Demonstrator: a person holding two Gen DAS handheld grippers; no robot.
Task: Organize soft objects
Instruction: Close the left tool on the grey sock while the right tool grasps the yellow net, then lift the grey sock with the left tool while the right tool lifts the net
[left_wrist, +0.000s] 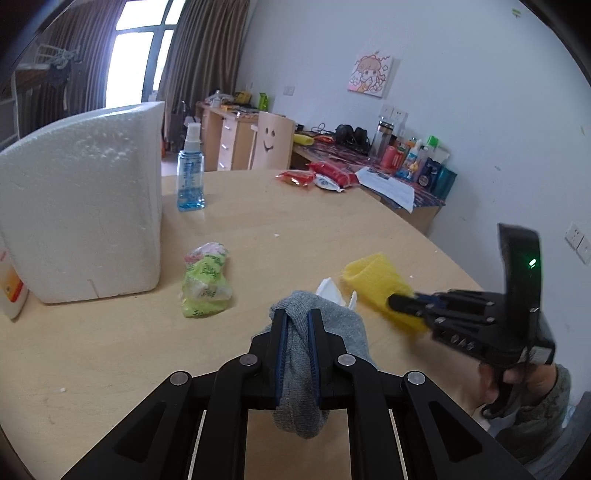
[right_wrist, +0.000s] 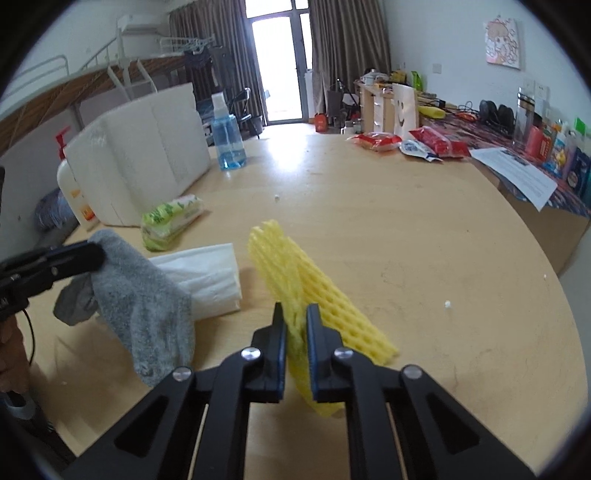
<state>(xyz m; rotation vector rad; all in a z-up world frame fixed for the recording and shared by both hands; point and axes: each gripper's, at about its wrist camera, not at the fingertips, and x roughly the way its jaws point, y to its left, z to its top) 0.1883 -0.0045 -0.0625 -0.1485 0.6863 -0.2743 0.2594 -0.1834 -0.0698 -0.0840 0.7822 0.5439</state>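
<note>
My left gripper (left_wrist: 296, 314) is shut on a grey sock (left_wrist: 334, 325), which droops between and below its blue pads; from the right wrist view the same sock (right_wrist: 147, 299) hangs off the left gripper (right_wrist: 98, 249) above the table. My right gripper (right_wrist: 295, 308) is shut on a yellow foam net sleeve (right_wrist: 325, 295), pinched flat between the pads. In the left wrist view that sleeve (left_wrist: 373, 280) sits in the right gripper (left_wrist: 393, 302) just right of the sock. A white tissue pack (right_wrist: 207, 277) lies behind the sock. A green tissue packet (left_wrist: 207, 284) rests on the table.
A white foam box (left_wrist: 85, 206) stands at the left with a lotion bottle (left_wrist: 11, 291) beside it. A blue spray bottle (left_wrist: 191, 177) and red snack packets (left_wrist: 317, 175) sit further back on the wooden table (left_wrist: 295, 229). A cluttered desk (right_wrist: 517, 147) adjoins on the right.
</note>
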